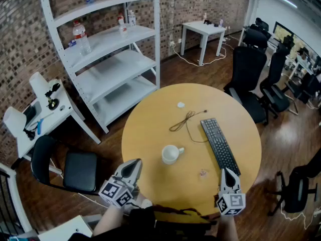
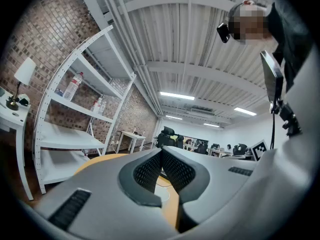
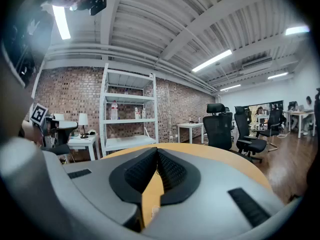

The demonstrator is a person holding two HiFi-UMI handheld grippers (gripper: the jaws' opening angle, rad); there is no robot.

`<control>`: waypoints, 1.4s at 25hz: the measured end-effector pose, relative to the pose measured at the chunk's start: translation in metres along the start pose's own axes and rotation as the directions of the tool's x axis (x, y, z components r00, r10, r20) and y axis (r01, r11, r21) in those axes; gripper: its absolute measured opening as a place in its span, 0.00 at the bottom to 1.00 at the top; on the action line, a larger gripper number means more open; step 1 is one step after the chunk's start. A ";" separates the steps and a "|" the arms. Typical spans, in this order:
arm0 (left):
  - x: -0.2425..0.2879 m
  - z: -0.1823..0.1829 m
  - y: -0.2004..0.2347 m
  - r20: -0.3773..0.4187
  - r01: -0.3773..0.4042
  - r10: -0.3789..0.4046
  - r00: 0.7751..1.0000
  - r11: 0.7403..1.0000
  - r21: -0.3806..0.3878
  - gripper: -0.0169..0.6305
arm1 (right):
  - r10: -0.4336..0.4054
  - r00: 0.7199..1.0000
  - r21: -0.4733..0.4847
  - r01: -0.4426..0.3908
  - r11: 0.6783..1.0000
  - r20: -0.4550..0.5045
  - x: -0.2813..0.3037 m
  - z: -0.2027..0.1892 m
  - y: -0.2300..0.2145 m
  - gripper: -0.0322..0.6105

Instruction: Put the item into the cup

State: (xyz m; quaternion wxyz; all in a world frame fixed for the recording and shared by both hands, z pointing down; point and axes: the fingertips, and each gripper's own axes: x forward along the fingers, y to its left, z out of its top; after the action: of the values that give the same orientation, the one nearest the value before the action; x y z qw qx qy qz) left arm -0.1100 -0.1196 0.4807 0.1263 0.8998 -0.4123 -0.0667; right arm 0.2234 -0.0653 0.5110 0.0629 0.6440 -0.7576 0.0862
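A white cup [image 1: 171, 154] with its handle to the right stands upright near the middle of the round wooden table [image 1: 150, 119]. A small pale item [image 1: 202, 173] lies on the tabletop to the cup's right, nearer the front edge. My left gripper [image 1: 134, 163] hangs at the table's front left edge, left of the cup, jaws shut and empty. My right gripper [image 1: 225, 170] is at the front right, just right of the item and apart from it, also shut on nothing. In each gripper view, the left gripper [image 2: 161, 152] and the right gripper [image 3: 156, 152] show their pads meeting at the tips.
A black keyboard [image 1: 219, 145] lies right of the cup, and a thin dark cable [image 1: 186, 119] curls behind it. A small white disc [image 1: 181, 104] sits at the far side. White shelves [image 1: 108, 44], black office chairs [image 1: 248, 69] and a black chair [image 1: 75, 169] surround the table.
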 end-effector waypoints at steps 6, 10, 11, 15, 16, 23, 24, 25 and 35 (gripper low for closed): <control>0.007 0.002 0.010 -0.005 -0.024 0.024 1.000 1.000 0.012 0.03 | 0.019 0.990 -0.010 -0.021 1.000 -0.137 0.033 -0.039 -0.005 0.23; 0.006 -0.004 0.013 -0.031 -0.027 0.027 0.999 1.000 0.000 0.03 | 0.025 0.973 -0.025 -0.031 0.999 -0.230 0.043 -0.064 -0.001 0.23; 0.006 -0.005 0.014 -0.038 -0.029 0.029 0.999 1.000 0.001 0.03 | 0.024 0.968 -0.032 -0.032 0.999 -0.250 0.046 -0.071 -0.001 0.24; 0.009 -0.010 0.013 -0.058 -0.024 0.024 0.998 1.000 -0.004 0.03 | 0.022 0.933 -0.064 -0.048 0.997 -0.360 0.060 -0.111 0.001 0.24; 0.011 -0.011 0.011 -0.064 -0.019 0.019 0.998 1.000 -0.006 0.03 | 0.027 0.919 -0.070 -0.059 0.996 -0.393 0.064 -0.123 0.003 0.23; 0.019 -0.019 -0.002 -0.099 0.002 -0.002 0.995 1.000 0.008 0.03 | 0.008 0.841 -0.084 -0.064 0.994 -0.541 0.084 -0.188 -0.006 0.24; 0.016 -0.019 -0.001 -0.104 -0.006 0.007 0.995 1.000 0.008 0.03 | -0.001 0.833 -0.087 -0.057 0.995 -0.553 0.085 -0.192 -0.007 0.24; 0.012 -0.018 0.001 -0.108 -0.017 0.018 0.994 1.000 0.009 0.03 | -0.005 0.828 -0.087 -0.053 0.995 -0.561 0.085 -0.195 -0.008 0.24; -0.003 -0.018 0.010 -0.112 -0.077 0.078 0.991 0.997 0.013 0.03 | 0.016 0.805 -0.108 -0.100 0.989 -0.593 0.094 -0.202 -0.002 0.15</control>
State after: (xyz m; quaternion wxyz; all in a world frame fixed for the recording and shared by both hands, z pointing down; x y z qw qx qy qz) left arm -0.1151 -0.1203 0.5003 0.1480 0.8859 -0.4396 -0.0094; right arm 0.2068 -0.1132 0.7276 0.3357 0.5560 -0.7239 0.2328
